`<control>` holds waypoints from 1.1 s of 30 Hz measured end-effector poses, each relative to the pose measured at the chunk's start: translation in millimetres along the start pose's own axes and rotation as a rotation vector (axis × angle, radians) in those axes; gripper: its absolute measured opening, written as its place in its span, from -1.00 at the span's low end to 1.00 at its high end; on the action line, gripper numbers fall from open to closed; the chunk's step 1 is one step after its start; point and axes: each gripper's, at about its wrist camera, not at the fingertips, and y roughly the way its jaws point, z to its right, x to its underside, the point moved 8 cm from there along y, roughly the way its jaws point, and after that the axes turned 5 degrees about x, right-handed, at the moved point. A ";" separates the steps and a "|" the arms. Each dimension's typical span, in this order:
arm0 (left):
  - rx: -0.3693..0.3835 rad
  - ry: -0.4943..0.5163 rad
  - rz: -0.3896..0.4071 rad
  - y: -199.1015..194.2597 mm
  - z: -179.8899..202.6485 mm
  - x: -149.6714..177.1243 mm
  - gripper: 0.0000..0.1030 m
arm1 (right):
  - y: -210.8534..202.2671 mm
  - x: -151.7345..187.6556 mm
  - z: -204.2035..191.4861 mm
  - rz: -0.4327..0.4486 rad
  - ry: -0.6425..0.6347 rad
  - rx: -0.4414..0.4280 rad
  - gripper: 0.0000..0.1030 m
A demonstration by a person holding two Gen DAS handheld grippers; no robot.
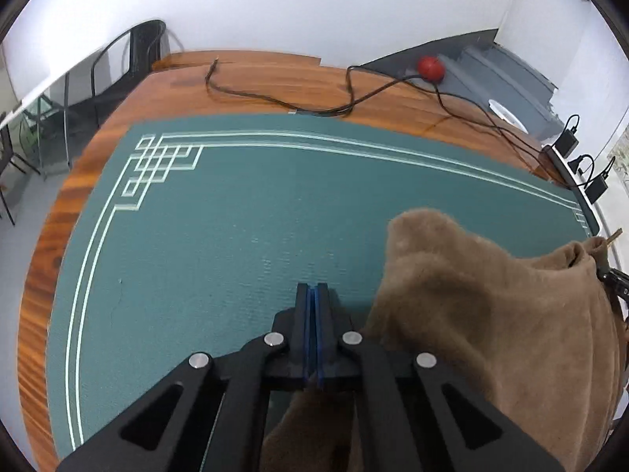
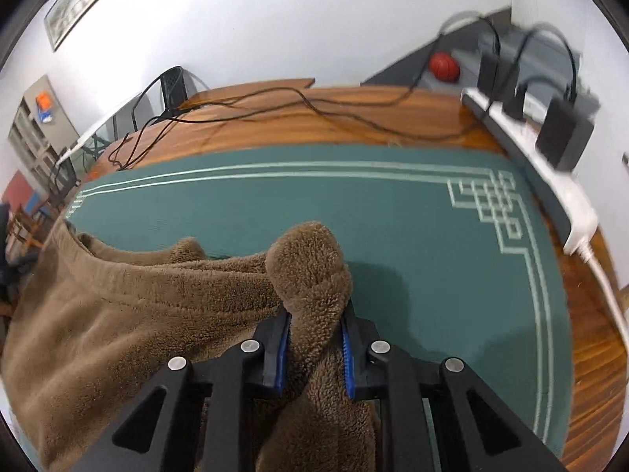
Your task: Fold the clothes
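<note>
A brown fleece garment (image 1: 491, 314) lies bunched on the right part of the green mat (image 1: 236, 216). My left gripper (image 1: 312, 295) is shut, its blue pads pressed together. A thin edge of the garment comes out from between the rear of the pads and hangs below; nothing shows at the tips. In the right wrist view the garment (image 2: 137, 306) spreads to the left over the mat (image 2: 432, 255). My right gripper (image 2: 316, 316) is shut on a thick fold of it, which bulges up past the fingertips.
The mat lies on a wooden table (image 1: 275, 78) with black cables (image 1: 354, 98) across its far side. A white power strip (image 2: 550, 181) with black adapters runs along the right edge. A red ball (image 1: 430, 69) and a dark chair (image 1: 133, 59) stand beyond the table.
</note>
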 end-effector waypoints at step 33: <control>0.039 0.203 -0.023 -34.9 62.7 74.0 0.58 | -59.4 93.4 -42.1 0.009 -0.193 0.013 0.56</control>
